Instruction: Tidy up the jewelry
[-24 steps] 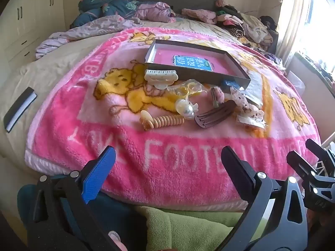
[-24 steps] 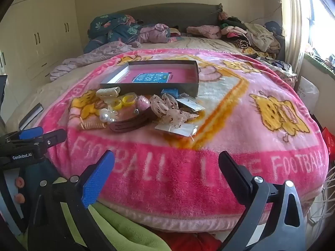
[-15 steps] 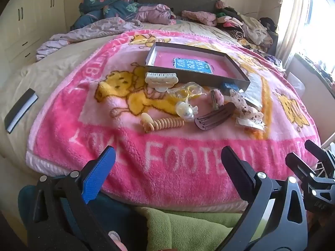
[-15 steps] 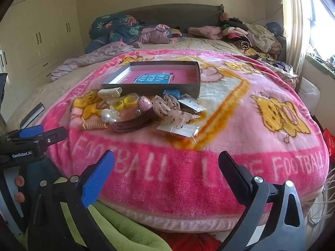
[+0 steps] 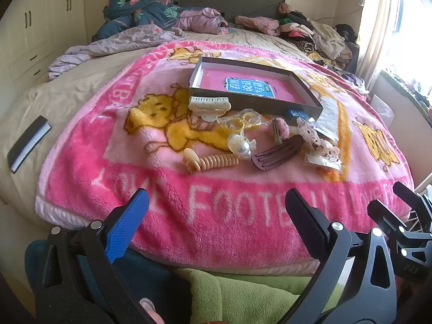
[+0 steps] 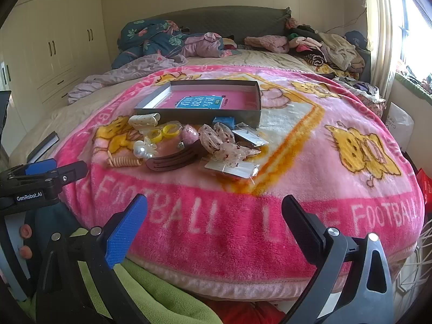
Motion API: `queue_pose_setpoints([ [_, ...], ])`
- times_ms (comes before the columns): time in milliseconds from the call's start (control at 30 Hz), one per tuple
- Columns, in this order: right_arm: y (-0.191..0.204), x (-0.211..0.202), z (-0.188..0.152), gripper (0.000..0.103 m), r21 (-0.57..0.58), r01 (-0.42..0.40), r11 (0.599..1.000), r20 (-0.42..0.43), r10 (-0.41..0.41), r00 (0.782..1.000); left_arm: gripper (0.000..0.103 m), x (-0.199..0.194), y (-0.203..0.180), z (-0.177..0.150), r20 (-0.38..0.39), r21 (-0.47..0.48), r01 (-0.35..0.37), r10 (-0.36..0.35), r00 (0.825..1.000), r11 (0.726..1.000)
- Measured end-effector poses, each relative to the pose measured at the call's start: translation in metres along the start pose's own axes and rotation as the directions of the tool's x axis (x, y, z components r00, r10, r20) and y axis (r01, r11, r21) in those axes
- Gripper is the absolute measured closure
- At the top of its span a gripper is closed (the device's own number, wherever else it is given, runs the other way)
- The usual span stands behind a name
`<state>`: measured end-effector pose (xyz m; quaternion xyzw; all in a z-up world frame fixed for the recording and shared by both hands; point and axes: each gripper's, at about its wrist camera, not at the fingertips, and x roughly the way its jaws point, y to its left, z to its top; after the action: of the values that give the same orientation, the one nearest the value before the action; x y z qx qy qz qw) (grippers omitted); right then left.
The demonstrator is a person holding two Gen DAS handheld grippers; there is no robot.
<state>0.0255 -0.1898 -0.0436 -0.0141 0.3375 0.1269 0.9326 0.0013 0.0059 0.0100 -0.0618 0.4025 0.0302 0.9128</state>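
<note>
Both tools, left tool (image 5: 216,205) and right tool (image 6: 214,210), stand apart and empty. Risk: crowded hair clips (image 5: 275,155) snag together on the fleecy blanket (image 5: 229,216).

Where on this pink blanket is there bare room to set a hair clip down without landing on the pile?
Free: the pink lettered band between the pile and the near edge, and the right stretch around the yellow cartoon. The tray floor is bare beside its blue label. Crowded: just before the tray, from the cream claw clip to the spotted bow.
</note>
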Motion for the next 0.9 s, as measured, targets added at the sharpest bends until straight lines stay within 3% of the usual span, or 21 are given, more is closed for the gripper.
queue_pose_setpoints([
  [900,0.0046,-0.0013,0.0,0.006,-0.009,-0.01,1.0,0.001,0.01,1.0,0.01,-0.0014,-0.001,-0.0009,0.009,0.003,-0.004,0.004,1.0,1.0],
])
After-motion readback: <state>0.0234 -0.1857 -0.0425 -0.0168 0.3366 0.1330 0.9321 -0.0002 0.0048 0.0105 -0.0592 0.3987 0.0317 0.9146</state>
